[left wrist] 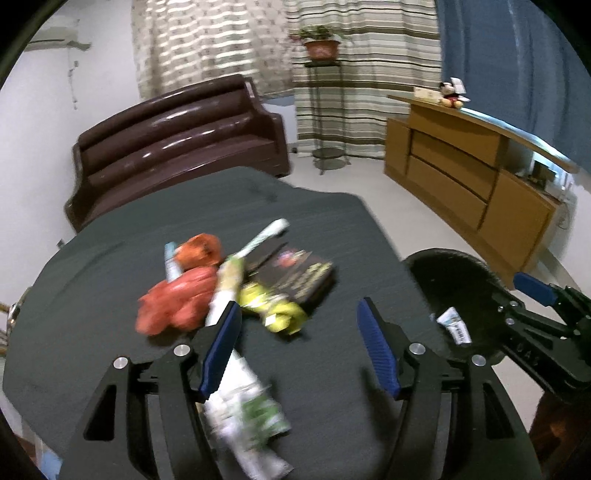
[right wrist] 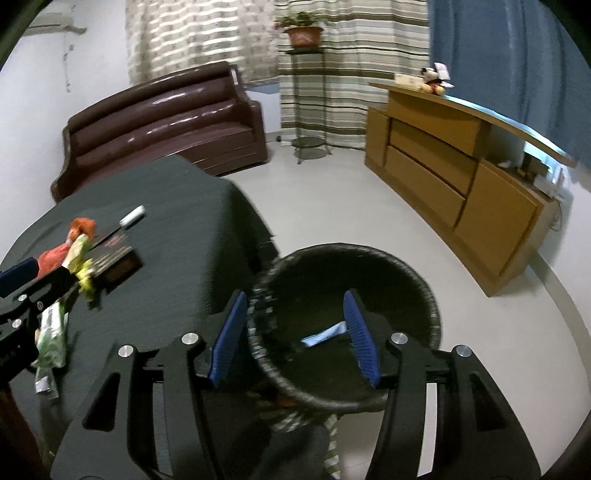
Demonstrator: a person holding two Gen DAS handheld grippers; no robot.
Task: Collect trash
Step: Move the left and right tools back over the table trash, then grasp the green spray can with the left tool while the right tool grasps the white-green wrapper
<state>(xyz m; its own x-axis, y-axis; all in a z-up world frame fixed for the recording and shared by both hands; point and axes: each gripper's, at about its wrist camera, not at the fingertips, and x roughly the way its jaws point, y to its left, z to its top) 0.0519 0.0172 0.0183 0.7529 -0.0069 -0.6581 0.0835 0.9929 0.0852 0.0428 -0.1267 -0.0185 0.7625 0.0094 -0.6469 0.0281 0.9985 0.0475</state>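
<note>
Two grippers are seen, each pointed forward and tipped down. No earlier picture is given, so only this moment is told.

Nearest in the left wrist view, the left gripper (left wrist: 299, 347) is held over the dark table (left wrist: 110, 295). Its blue jaws stand apart, and nothing is pressed between them. A long white and green wrapper (left wrist: 243, 402) lies on the table under the left jaw and runs past it. Whether the jaw touches it cannot be told, because the picture is blurred there.

Just past the jaws, more trash is piled on the table. A yellow wrapper (left wrist: 273, 306) lies next to a dark packet (left wrist: 295, 273). An orange bag (left wrist: 181, 295) is bunched up beside them. A white and green tube (left wrist: 264, 236) sticks out toward the far side of the table.

The right gripper (right wrist: 293, 334) is held over a round black bin (right wrist: 424, 295) that stands on the floor beside the table. Its blue jaws are also apart and empty. A small white and blue piece (right wrist: 325, 338) lies at the bottom of the bin, seen between the jaws.

Farther back, a brown sofa (right wrist: 166, 122) stands behind the table. A wooden cabinet (right wrist: 461, 184) is set along the right wall. A potted plant (right wrist: 303, 31) sits on a thin stand by the striped curtains (right wrist: 332, 74).
</note>
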